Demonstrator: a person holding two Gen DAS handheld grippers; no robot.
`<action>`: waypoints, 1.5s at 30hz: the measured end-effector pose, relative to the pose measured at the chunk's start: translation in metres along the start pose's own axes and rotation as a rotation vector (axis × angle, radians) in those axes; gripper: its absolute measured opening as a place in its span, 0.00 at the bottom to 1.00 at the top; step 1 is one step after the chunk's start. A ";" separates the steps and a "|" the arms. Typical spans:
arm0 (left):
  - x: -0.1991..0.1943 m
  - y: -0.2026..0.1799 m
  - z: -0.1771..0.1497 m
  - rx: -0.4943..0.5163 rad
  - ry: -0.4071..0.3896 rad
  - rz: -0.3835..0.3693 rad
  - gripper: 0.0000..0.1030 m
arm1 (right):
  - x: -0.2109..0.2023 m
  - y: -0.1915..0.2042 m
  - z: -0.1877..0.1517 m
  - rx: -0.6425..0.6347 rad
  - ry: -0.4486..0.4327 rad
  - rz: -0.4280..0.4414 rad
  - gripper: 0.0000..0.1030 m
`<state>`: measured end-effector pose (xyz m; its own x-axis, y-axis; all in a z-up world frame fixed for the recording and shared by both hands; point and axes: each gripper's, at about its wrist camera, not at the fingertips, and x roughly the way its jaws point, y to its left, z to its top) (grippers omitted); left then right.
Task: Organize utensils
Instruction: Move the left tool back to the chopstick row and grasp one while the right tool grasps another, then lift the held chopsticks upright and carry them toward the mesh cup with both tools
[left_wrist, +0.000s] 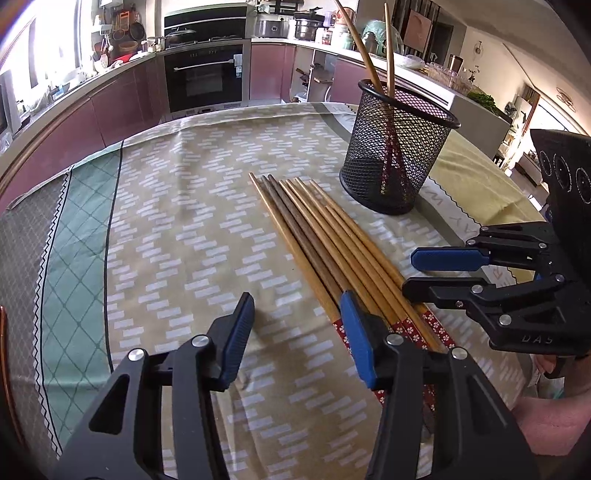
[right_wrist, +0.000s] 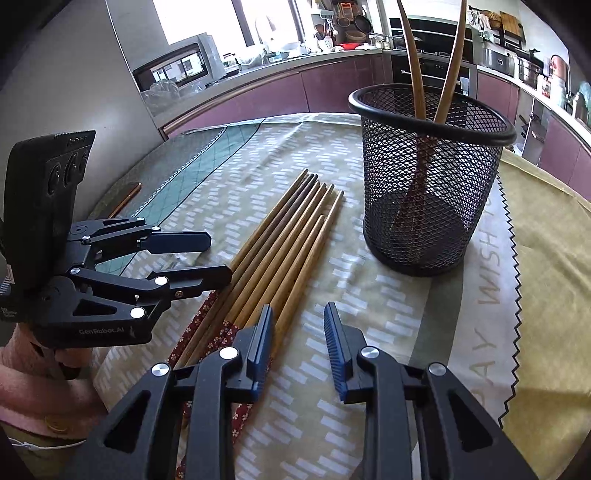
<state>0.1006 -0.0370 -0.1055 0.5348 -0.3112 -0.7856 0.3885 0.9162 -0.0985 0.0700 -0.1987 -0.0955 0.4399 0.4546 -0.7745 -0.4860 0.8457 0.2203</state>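
1. Your left gripper (left_wrist: 299, 332) stands half open with nothing between its pads. Its right pad rests on top of the bundle of chopsticks (left_wrist: 317, 236), at the red-patterned handle ends; its left pad hangs over bare tablecloth (left_wrist: 166, 206).
2. Your right gripper (right_wrist: 299, 343) is narrow and grips nothing. Its left pad sits against the outermost stick on the near side of the row of chopsticks (right_wrist: 284, 236), and its right pad is over cloth.
3. The mesh cup (right_wrist: 432, 177) stands ahead of the right gripper and slightly to its right, with two sticks already upright in it.
4. Judged step: picking one stick. Shift the right gripper leftward so that the outermost stick lies between both pads, then close near the handle end.
5. Keep the left gripper pressing lightly, so the neighbouring sticks do not roll.
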 end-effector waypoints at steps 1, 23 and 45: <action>0.000 0.000 0.000 0.000 0.001 0.000 0.48 | -0.001 -0.001 -0.001 -0.001 0.000 -0.001 0.26; 0.016 0.008 0.017 -0.014 0.011 0.043 0.28 | 0.013 0.000 0.014 -0.016 -0.010 -0.071 0.14; 0.000 0.005 0.001 -0.049 -0.005 -0.033 0.07 | -0.007 -0.004 0.008 0.018 -0.032 0.048 0.05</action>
<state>0.1033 -0.0332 -0.1052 0.5261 -0.3422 -0.7785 0.3683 0.9168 -0.1541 0.0749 -0.2032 -0.0865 0.4405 0.5029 -0.7437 -0.4936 0.8276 0.2672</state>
